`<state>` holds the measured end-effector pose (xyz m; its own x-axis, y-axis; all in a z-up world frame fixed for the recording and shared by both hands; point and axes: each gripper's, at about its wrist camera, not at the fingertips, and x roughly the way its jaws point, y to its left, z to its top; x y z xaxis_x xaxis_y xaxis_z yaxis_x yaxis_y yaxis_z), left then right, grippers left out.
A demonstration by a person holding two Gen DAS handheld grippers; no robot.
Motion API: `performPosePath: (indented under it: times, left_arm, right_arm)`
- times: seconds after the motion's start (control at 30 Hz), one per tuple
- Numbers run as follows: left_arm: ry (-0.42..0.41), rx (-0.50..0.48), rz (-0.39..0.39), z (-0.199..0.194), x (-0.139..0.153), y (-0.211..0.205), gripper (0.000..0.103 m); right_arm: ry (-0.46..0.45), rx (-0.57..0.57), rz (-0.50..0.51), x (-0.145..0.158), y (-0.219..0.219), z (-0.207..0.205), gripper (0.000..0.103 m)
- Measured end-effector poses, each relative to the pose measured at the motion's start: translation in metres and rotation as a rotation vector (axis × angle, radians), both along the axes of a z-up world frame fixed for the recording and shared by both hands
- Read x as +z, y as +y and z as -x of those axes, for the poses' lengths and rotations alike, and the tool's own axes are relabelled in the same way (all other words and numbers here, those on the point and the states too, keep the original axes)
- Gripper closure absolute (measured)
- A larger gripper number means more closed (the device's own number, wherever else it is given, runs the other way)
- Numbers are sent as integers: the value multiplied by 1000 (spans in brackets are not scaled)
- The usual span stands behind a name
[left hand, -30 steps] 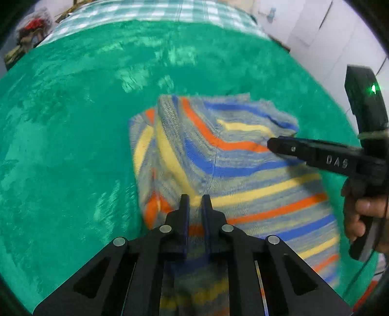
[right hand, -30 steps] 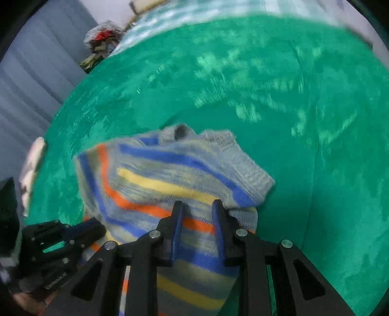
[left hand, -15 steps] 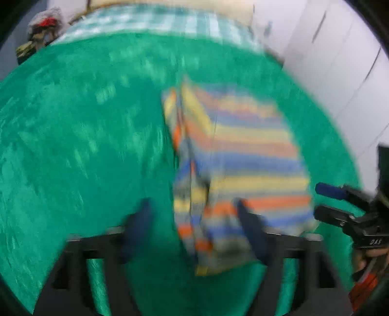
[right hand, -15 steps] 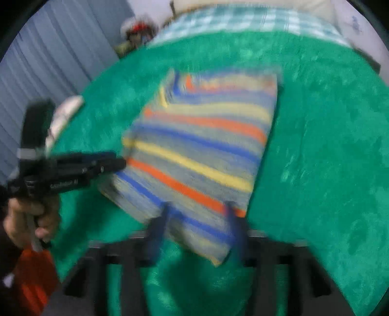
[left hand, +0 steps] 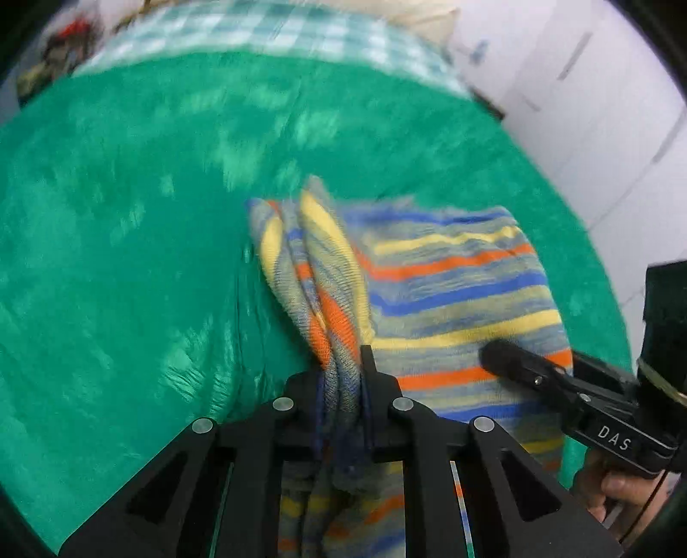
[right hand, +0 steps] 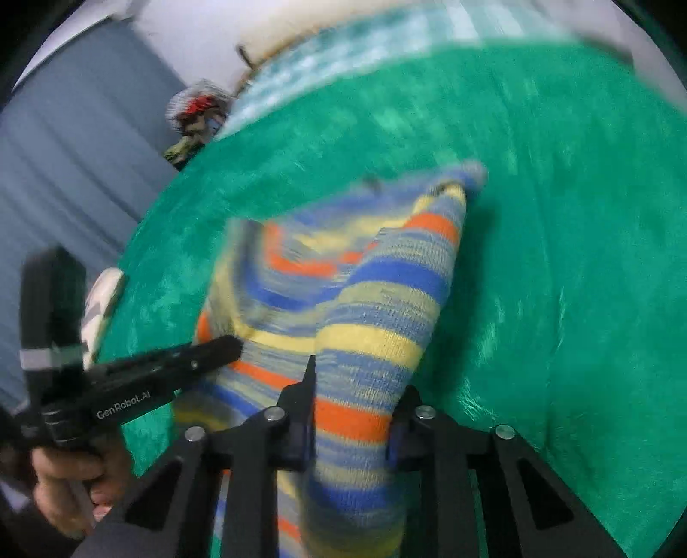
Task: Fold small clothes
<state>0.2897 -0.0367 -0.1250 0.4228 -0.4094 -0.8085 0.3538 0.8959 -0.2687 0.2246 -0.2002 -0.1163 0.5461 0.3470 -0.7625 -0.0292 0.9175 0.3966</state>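
A small knitted garment (left hand: 451, 279) with blue, yellow, orange and grey stripes lies partly on the green blanket (left hand: 129, 257). My left gripper (left hand: 345, 373) is shut on a bunched left edge of it. My right gripper (right hand: 352, 386) is shut on its right edge, with the cloth (right hand: 378, 309) draped between the fingers. Each gripper shows in the other's view: the right one (left hand: 558, 386) at right, the left one (right hand: 171, 369) at left, both against the garment.
The green blanket (right hand: 558, 214) covers a bed; a checked sheet (left hand: 257, 30) lies at its far end. White cupboard doors (left hand: 601, 107) stand at right. A grey curtain (right hand: 64, 171) and a pile of things (right hand: 197, 111) are at far left.
Half a second ago both grippers were open behind the flat folded garment. Now both have closed on its near edges and the cloth is bunched and lifted.
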Motion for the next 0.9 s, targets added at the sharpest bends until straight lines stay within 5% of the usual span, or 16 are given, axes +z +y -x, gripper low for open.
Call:
performPosePath:
  times: [0.2, 0.23, 0.27, 0.3, 0.33, 0.4, 0.53, 0.63, 0.9]
  left_arm:
    - [-109, -20, 33, 21, 54, 19, 88]
    - [-98, -10, 12, 13, 46, 15, 75]
    - [-88, 6, -29, 5, 35, 13, 51]
    - [-84, 40, -101, 2, 24, 16, 40]
    - [-94, 85, -184, 4, 17, 22, 36]
    - [-128, 113, -259, 23, 11, 35, 34]
    - [-289, 160, -367, 94, 27, 50, 0]
    - [-357, 164, -400, 135, 51, 51, 1]
    - [-254, 234, -440, 197, 92, 60, 1]
  right_arm:
    - [-143, 29, 1, 61, 10, 11, 80]
    - [-134, 22, -18, 59, 12, 4, 78]
    - [-98, 14, -27, 51, 14, -6, 70]
    - [-52, -1, -13, 41, 11, -12, 60]
    - [-21, -25, 30, 38, 5, -5, 35]
    - [14, -63, 141, 26, 0, 7, 29]
    - [31, -77, 233, 31, 3, 58, 7]
    - [3, -81, 269, 47, 13, 106, 3]
    - [-47, -117, 332, 107, 46, 209, 1]
